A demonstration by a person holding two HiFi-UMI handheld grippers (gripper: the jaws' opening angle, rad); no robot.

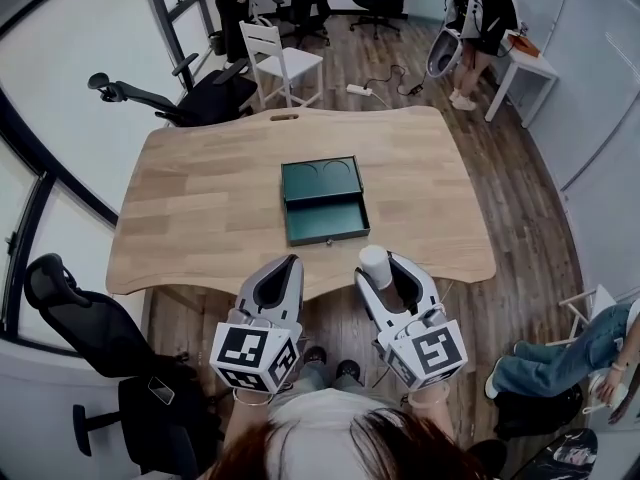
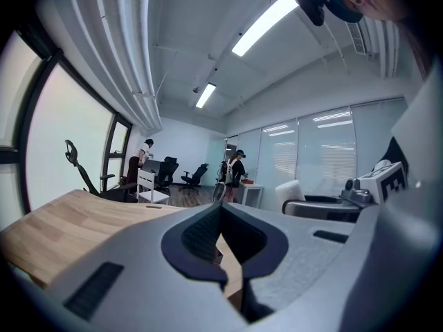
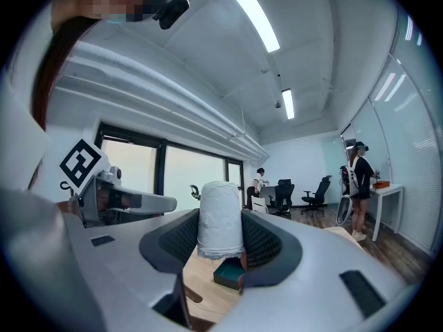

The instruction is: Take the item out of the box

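Observation:
A dark green box (image 1: 320, 181) lies at the middle of the wooden table (image 1: 200, 198), its drawer (image 1: 327, 219) pulled out toward me and looking bare inside. My right gripper (image 1: 386, 265) hovers over the table's near edge, shut on a white cylindrical roll (image 1: 375, 265) that stands upright between the jaws. In the right gripper view the roll (image 3: 220, 218) fills the gap of the right gripper (image 3: 220, 235), and a corner of the box (image 3: 228, 274) shows below it. My left gripper (image 1: 286, 269) is beside it, jaws shut with nothing in them; the left gripper (image 2: 221, 209) points across the table.
A white chair (image 1: 280, 60) and a black office chair (image 1: 200, 96) stand behind the table. Another black chair (image 1: 70, 313) is at my left. A person (image 1: 485, 23) stands by a white desk (image 1: 530, 68) at the far right, and a seated person's legs (image 1: 560, 353) are near my right.

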